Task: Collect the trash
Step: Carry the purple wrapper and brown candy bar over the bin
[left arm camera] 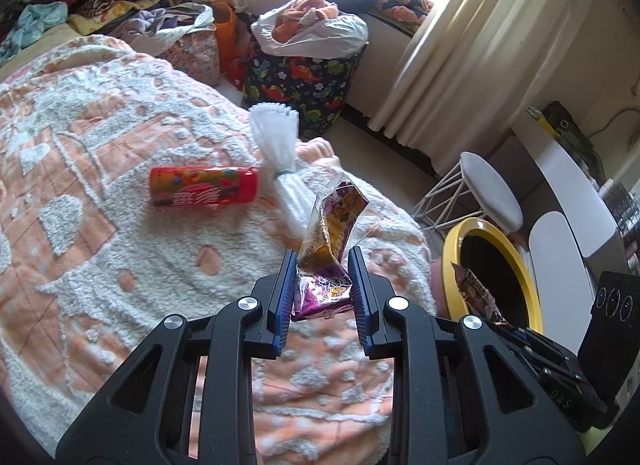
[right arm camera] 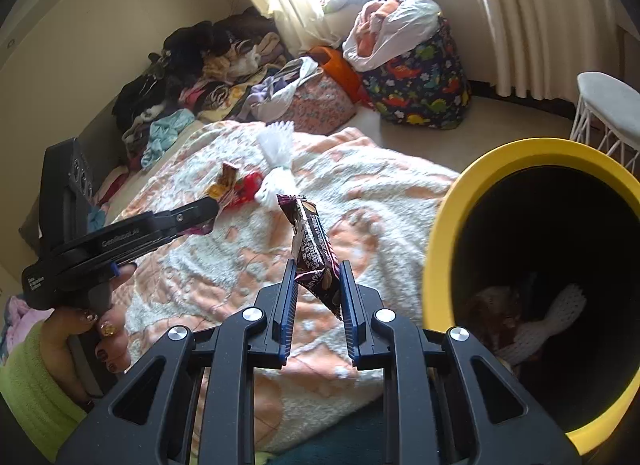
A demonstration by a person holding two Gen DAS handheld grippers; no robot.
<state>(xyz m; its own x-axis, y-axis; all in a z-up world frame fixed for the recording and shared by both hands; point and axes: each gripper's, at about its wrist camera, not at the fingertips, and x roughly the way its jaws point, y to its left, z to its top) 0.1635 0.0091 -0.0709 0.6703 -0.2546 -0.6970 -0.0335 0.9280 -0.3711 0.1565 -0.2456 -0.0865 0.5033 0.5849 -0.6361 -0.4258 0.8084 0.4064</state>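
Observation:
My left gripper (left arm camera: 322, 265) is shut on a crumpled purple and yellow snack wrapper (left arm camera: 332, 241), held above the bed blanket. It also shows in the right wrist view (right arm camera: 212, 201) at left. My right gripper (right arm camera: 318, 269) is shut on a dark brown snack bar wrapper (right arm camera: 314, 251), held just left of the yellow bin (right arm camera: 440, 233). The bin (left arm camera: 452, 249) holds a white foam net and other trash. A red candy tube (left arm camera: 204, 186) and a white foam fruit net (left arm camera: 280, 161) lie on the blanket.
The orange and white fluffy blanket (left arm camera: 100, 225) covers the bed. A dinosaur-print basket (left arm camera: 300, 81) with clothes stands by the window. Clothes (right arm camera: 192, 77) are piled along the wall. A white stool (left arm camera: 488, 189) stands beside the bin, with curtains (right arm camera: 532, 17) behind.

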